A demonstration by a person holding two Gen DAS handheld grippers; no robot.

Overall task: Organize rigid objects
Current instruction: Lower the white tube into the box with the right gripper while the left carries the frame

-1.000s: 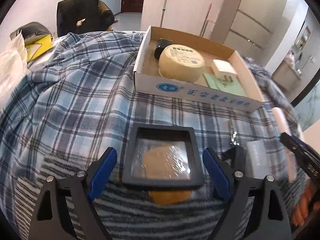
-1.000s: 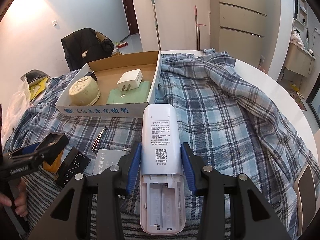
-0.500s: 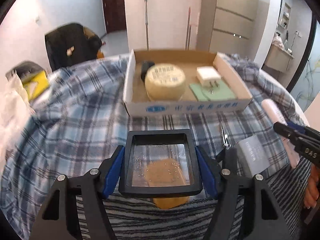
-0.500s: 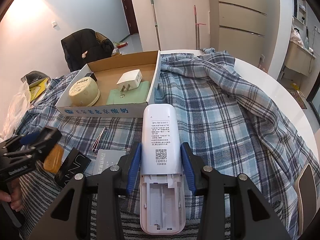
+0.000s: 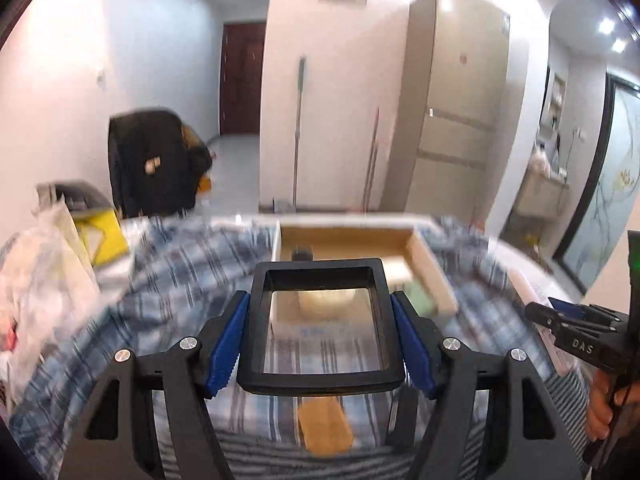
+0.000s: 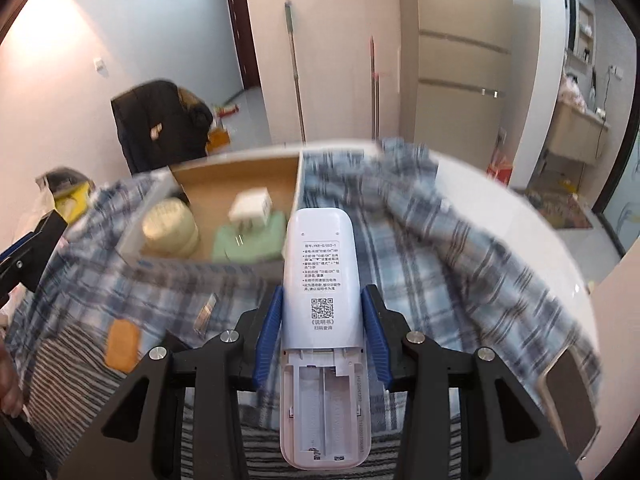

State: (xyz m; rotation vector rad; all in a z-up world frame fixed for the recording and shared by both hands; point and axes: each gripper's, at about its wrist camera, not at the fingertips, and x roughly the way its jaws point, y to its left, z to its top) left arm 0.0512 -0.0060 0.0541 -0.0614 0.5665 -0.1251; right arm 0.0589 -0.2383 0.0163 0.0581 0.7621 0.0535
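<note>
Jaws clamped, one remote point(image 6: 320, 280), one frame point(image 5: 322, 320), perhaps.

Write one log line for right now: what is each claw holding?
left claw: shut on black-framed lid | right claw: shut on white remote | both raised near cardboard box | orange bar on cloth

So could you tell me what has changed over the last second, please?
The left gripper closed on the black-framed clear case and lifted it off the orange block. The right gripper raised the white remote. The cardboard box kept its contents.
</note>
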